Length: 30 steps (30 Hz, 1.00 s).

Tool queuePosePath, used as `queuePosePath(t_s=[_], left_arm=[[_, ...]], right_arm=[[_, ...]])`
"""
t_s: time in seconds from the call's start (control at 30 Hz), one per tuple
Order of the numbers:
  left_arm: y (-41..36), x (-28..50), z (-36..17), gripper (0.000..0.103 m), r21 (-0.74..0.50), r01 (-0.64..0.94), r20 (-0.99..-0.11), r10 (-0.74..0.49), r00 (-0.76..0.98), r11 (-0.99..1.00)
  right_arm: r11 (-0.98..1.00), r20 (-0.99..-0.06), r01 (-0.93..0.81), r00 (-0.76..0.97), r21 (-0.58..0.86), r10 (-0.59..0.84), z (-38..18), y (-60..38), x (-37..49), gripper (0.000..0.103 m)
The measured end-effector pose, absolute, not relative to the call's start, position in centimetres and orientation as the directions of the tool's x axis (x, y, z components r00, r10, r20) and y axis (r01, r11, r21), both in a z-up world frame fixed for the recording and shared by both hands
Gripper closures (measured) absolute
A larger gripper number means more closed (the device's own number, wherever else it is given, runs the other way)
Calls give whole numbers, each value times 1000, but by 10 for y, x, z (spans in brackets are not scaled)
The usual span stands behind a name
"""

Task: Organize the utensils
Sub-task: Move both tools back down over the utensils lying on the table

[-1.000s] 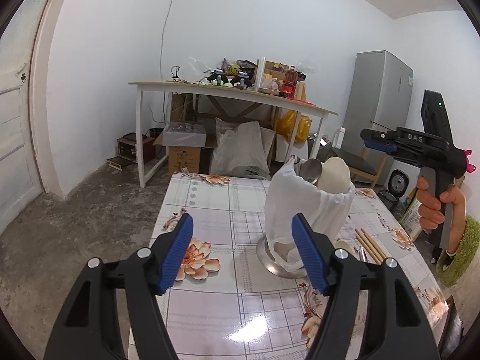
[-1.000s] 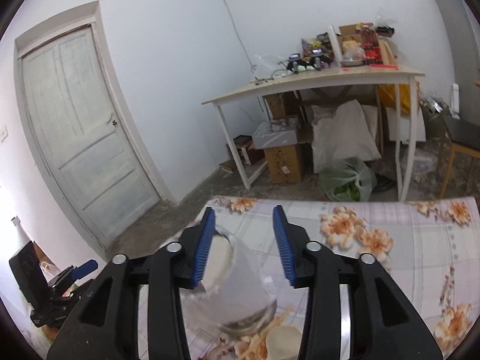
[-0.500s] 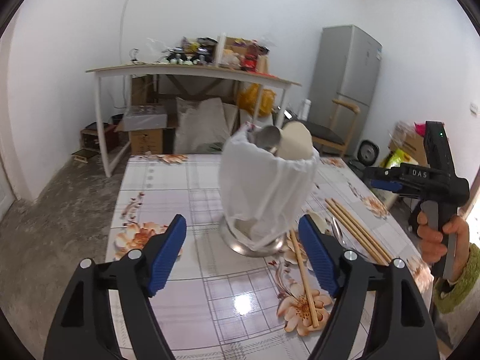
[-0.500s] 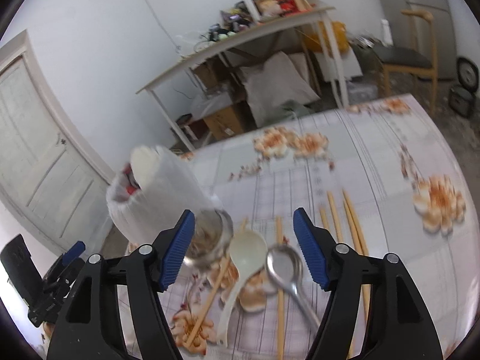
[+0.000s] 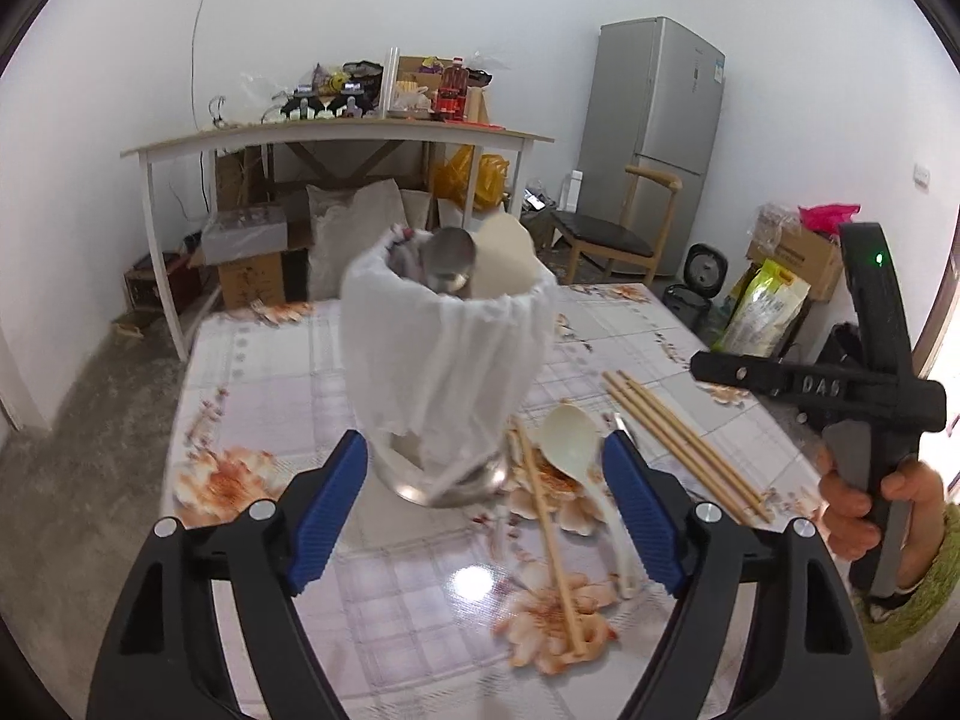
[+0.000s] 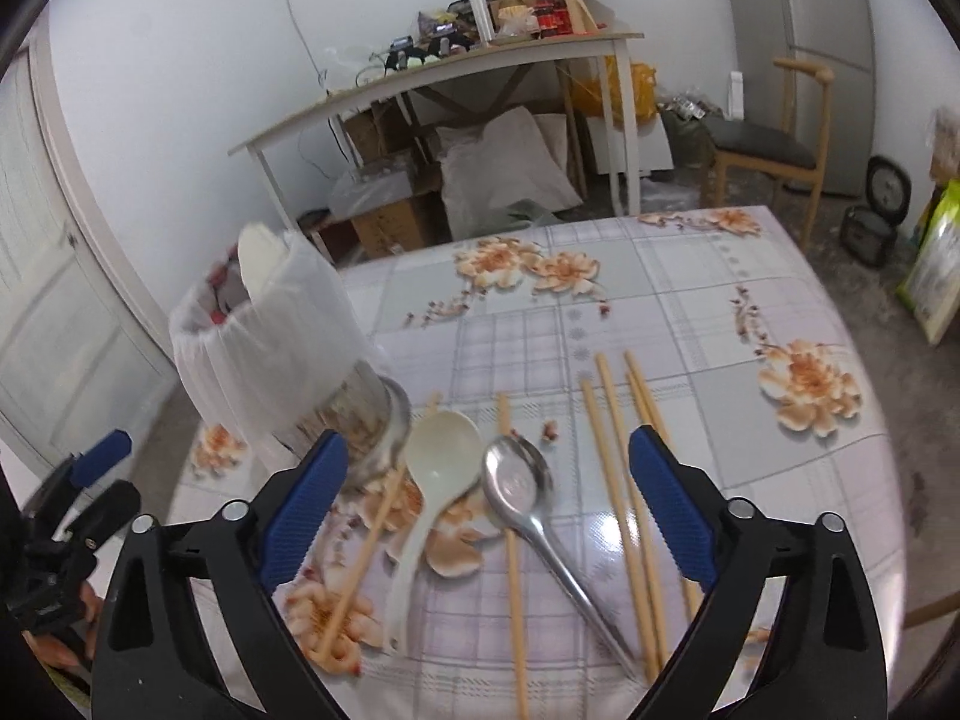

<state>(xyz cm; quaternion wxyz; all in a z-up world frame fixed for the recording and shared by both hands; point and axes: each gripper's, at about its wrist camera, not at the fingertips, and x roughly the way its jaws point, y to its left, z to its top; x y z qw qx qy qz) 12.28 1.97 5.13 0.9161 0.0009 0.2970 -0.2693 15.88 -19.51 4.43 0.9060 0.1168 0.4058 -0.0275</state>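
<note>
The utensils lie on the table (image 6: 690, 276), on a cloth with orange flowers. A metal cup (image 5: 441, 474) stands near the left side (a white cloth (image 5: 444, 354) is wrapped around it). In the cup are one metal spoon (image 5: 447, 267) and one cream spoon (image 5: 507, 255); something red and white shows there too, but I cannot tell what.

On the table beside the cup lie one cream spoon (image 6: 435, 474) and one metal spoon (image 6: 528, 498). I count six wooden chopsticks (image 6: 618, 480): one left of the cream spoon, one between the two spoons, four to the right.

The left gripper (image 5: 486, 510) points at the cup, fingers apart and empty. The right gripper (image 6: 486, 498) hangs over both spoons; its fingers are opening, gripping nothing.

Behind stand a cluttered side table (image 5: 336, 138), a fridge (image 5: 654, 114) and a chair (image 5: 612, 240).
</note>
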Motion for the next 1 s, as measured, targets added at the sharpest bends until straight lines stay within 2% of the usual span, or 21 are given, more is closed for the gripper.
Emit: queuePosePath(t_s=[0.13, 0.37, 0.53, 0.63, 0.77, 1.0], left_arm=[[16, 116, 46, 24, -194, 477, -556, -496, 667, 857], [1, 100, 43, 6, -191, 453, -552, -477, 685, 871], [-9, 98, 45, 6, -227, 449, -547, -495, 675, 864], [-15, 100, 44, 6, -238, 446, -557, -498, 665, 862], [-25, 107, 42, 6, -249, 459, -561, -513, 650, 853], [-54, 122, 26, 6, -240, 522, -580, -552, 599, 819]], right_arm=[[985, -747, 130, 665, 109, -6, 48, -190, 147, 8], [987, -743, 162, 659, -11, -117, 50, -197, 131, 8], [975, -717, 159, 661, -157, -223, 51, -205, 123, 8], [982, -709, 146, 680, -119, -187, 53, -220, 119, 8], [995, -717, 83, 697, 56, -18, 45, -244, 119, 8], [982, -722, 30, 682, 188, 118, 27, -257, 136, 8]])
